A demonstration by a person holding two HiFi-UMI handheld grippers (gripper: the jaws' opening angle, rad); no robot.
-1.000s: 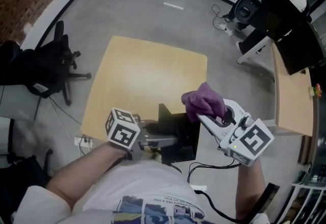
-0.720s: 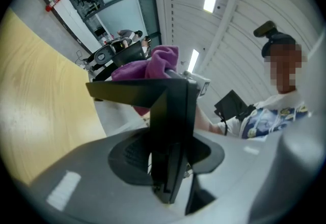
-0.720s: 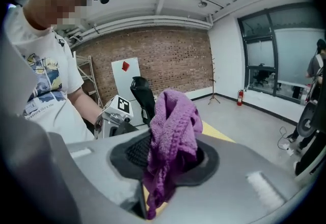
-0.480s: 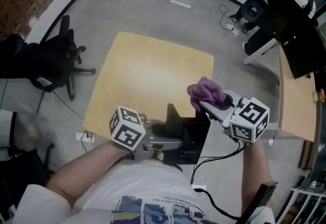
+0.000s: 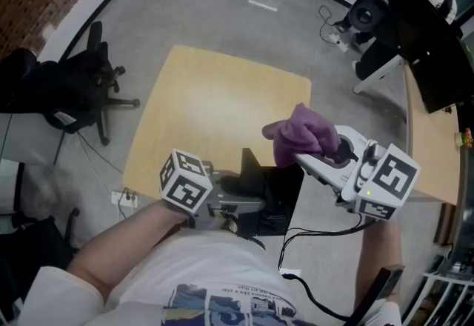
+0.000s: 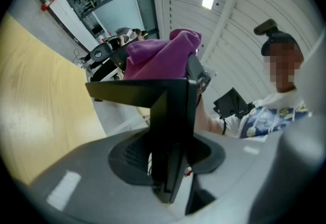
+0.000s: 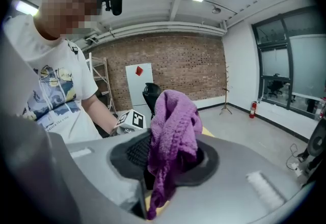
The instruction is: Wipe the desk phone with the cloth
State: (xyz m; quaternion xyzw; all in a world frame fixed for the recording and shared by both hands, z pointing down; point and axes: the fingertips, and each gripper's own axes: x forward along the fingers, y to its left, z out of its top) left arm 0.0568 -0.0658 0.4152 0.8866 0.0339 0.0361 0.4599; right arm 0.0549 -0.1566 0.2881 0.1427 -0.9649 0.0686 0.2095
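Head view, left of frame: black office chair [image 5: 81,95] on the grey floor, well apart from the pale wooden surface [image 5: 215,110] at centre. Lower centre, at the surface's near edge: black desk phone [image 5: 270,195], angular, with one part rising to a point. Left tongs [image 5: 248,206] come in from lower left and are clamped on the phone's left side. In the left gripper view the tongs [image 6: 165,167] stand part-way closed with a black slab of the phone [image 6: 163,101] upright between them and pressed from both sides; the surface [image 6: 35,95] fills the left of that frame. Right of centre in the head view: purple cloth [image 5: 300,135], bunched, held up in the right tongs [image 5: 302,160] at the phone's upper-right corner; cannot tell whether cloth and phone touch. In the left gripper view the cloth [image 6: 160,57] shows just over the phone's top edge. In the right gripper view the tongs [image 7: 163,167] are pinched on the cloth [image 7: 173,126], one end standing up, the other hanging down. A black cable [image 5: 318,232] trails at lower right.
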